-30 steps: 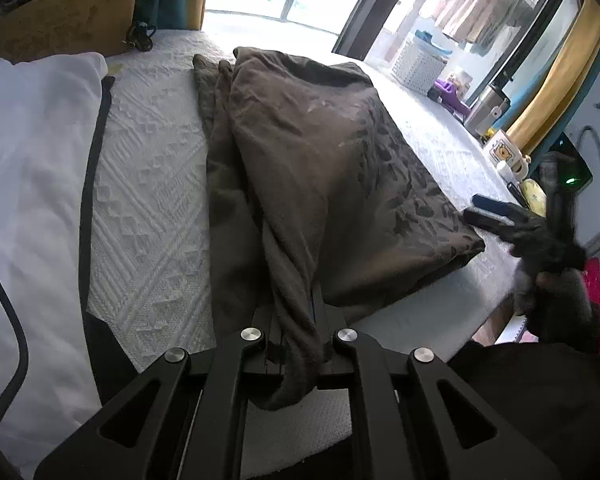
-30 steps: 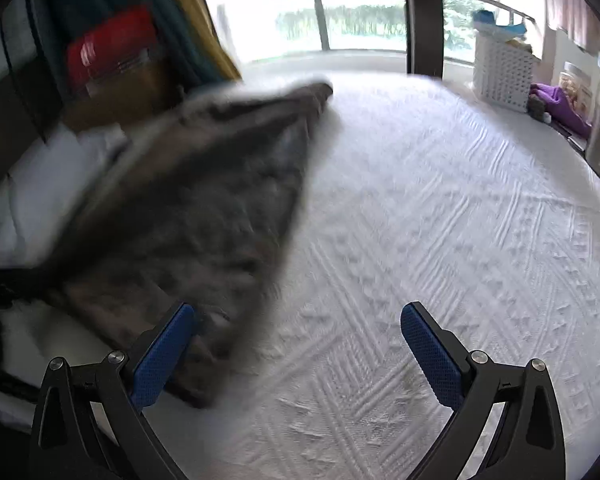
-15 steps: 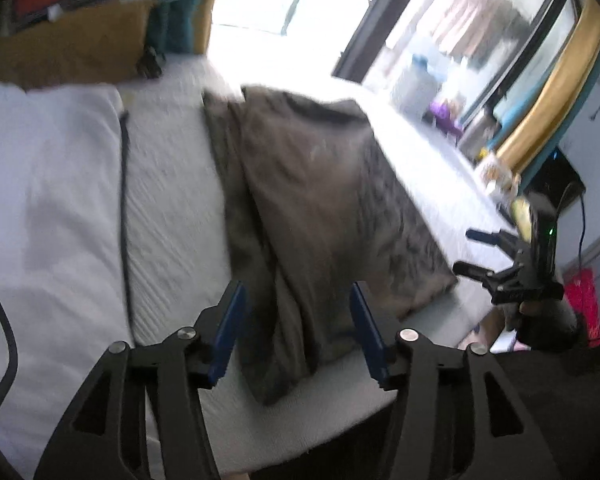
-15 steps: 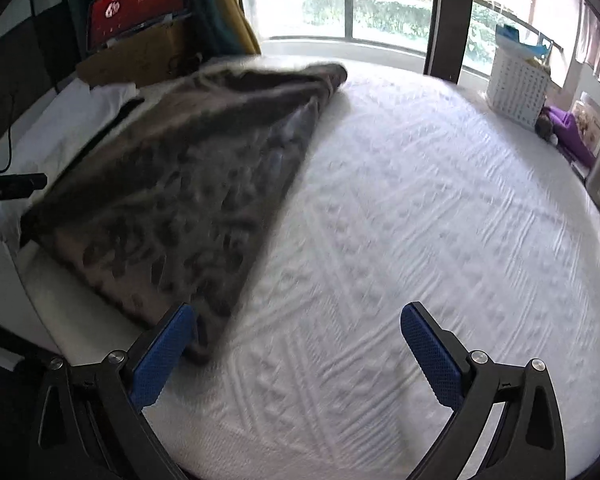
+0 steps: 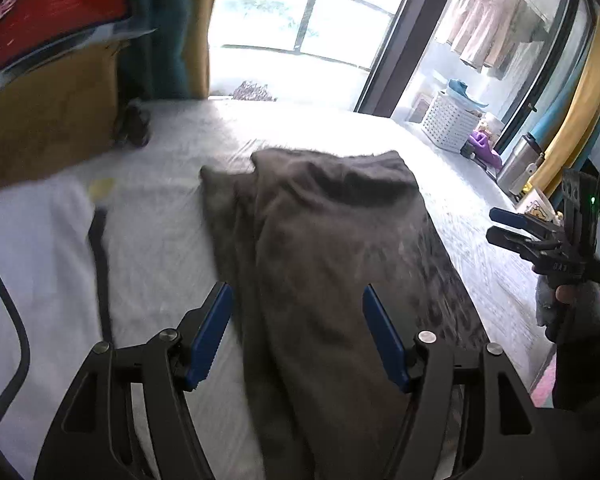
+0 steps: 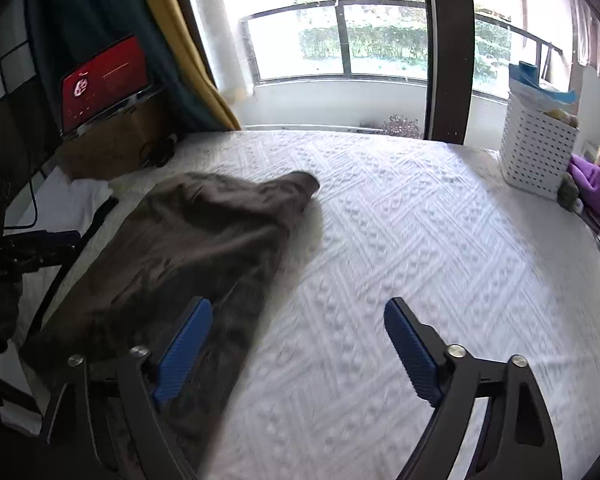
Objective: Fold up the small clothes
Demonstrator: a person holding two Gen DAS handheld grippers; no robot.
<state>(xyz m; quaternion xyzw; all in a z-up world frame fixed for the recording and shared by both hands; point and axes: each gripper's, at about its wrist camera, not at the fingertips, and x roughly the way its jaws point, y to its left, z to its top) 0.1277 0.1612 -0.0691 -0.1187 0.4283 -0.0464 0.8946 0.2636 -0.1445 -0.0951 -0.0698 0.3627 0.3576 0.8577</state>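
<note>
White quilted bedding [image 6: 400, 240] carries everything, with a bright balcony window beyond the far edge and a white basket [image 6: 536, 152] at the far right corner. Your brown garment [image 5: 324, 264] now lies folded lengthwise as a long strip running from the near edge toward the middle of the bed, beside a white cloth [image 5: 32, 264] along the left edge.

A second ago your left gripper [image 5: 296, 336] was pinched shut on the garment's near end; now it has let go and pulled back, its jaws opening, blue pads either side of the cloth but clear of it. Your right gripper [image 6: 296, 352] stood at its widest then; its jaws are now closing, with nothing between them but bare bedding and the strip's edge under the left finger.

So that fold looks laid and released. You probably still need a crosswise fold to shorten the strip, taking the near end with both grippers. The left side is bunched, so smooth it first.
</note>
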